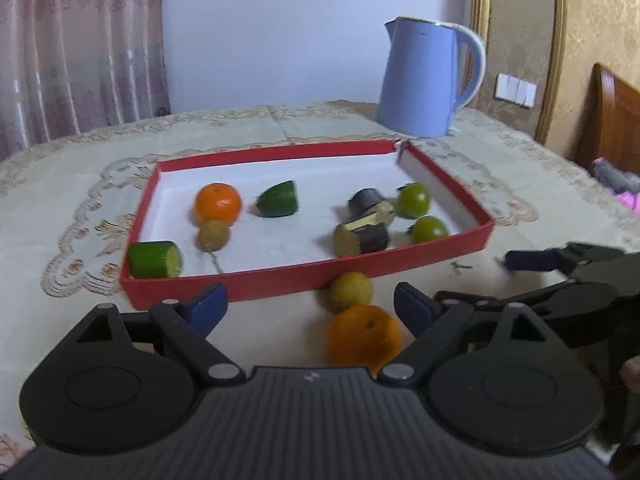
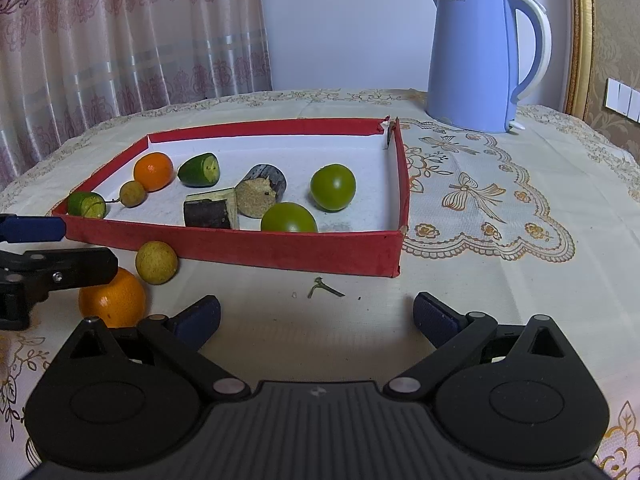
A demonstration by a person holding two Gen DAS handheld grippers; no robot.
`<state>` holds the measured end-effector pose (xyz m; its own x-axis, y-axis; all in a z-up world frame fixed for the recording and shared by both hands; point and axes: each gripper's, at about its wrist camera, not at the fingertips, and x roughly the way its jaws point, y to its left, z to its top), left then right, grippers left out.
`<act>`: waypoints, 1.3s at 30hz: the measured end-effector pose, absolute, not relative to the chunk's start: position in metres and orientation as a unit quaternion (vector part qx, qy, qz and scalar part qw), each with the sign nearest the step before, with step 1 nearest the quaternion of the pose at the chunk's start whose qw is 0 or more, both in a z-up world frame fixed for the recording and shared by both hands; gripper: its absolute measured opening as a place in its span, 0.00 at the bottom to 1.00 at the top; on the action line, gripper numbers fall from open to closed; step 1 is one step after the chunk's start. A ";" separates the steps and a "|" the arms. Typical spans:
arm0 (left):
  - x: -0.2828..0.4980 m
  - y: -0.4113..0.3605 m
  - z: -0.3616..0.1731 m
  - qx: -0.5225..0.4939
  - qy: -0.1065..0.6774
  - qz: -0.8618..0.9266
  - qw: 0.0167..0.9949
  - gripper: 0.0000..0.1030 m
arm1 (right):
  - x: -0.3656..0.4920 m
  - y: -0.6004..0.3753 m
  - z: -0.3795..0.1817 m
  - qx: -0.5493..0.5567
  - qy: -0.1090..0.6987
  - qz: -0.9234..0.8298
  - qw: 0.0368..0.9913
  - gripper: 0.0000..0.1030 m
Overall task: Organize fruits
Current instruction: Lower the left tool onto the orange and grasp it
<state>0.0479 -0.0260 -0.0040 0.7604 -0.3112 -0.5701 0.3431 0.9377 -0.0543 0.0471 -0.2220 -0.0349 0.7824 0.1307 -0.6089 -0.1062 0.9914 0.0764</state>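
Left gripper (image 1: 310, 306) was spread wide, empty, its right pad beside the orange (image 1: 363, 338) at lower centre; right gripper (image 2: 316, 316) was likewise released. Centre fingers around the orange before closing, then lift over the red tray (image 1: 304, 278) wall.

I see a round table (image 2: 500, 264) covered by a cream cloth with gold embroidered bows and scallops. From my right wrist view, a shallow red tray (image 2: 256, 250) sits at the centre, its near wall facing me. A blue kettle (image 2: 476, 60) stands at about one o'clock, well behind the tray's far right corner. Outside the near wall, at nine o'clock, a small yellow-green fruit (image 2: 157, 262) rests just beside the tray, with an orange (image 2: 114, 300) just beside it, nearer me. A small green stem scrap (image 2: 322, 287) lies on the cloth, dead centre.
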 end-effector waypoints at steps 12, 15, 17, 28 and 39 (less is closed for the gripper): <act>0.049 -0.035 -0.021 0.044 0.323 -0.169 0.930 0.87 | 0.048 -0.234 -0.035 0.048 0.318 0.040 0.946 1.00; 0.048 -0.039 -0.025 0.053 0.318 -0.167 0.932 0.87 | 0.049 -0.230 -0.036 0.032 0.322 0.034 0.946 1.00; 0.046 -0.042 -0.027 0.071 0.310 -0.166 0.934 0.83 | 0.049 -0.231 -0.036 0.033 0.322 0.035 0.946 1.00; 0.040 -0.044 -0.034 0.084 0.302 -0.177 0.933 0.39 | 0.049 -0.233 -0.036 0.038 0.320 0.036 0.946 1.00; 0.049 0.008 -0.035 0.048 0.295 -0.092 0.950 0.39 | 0.048 -0.233 -0.036 0.041 0.318 0.043 0.946 1.00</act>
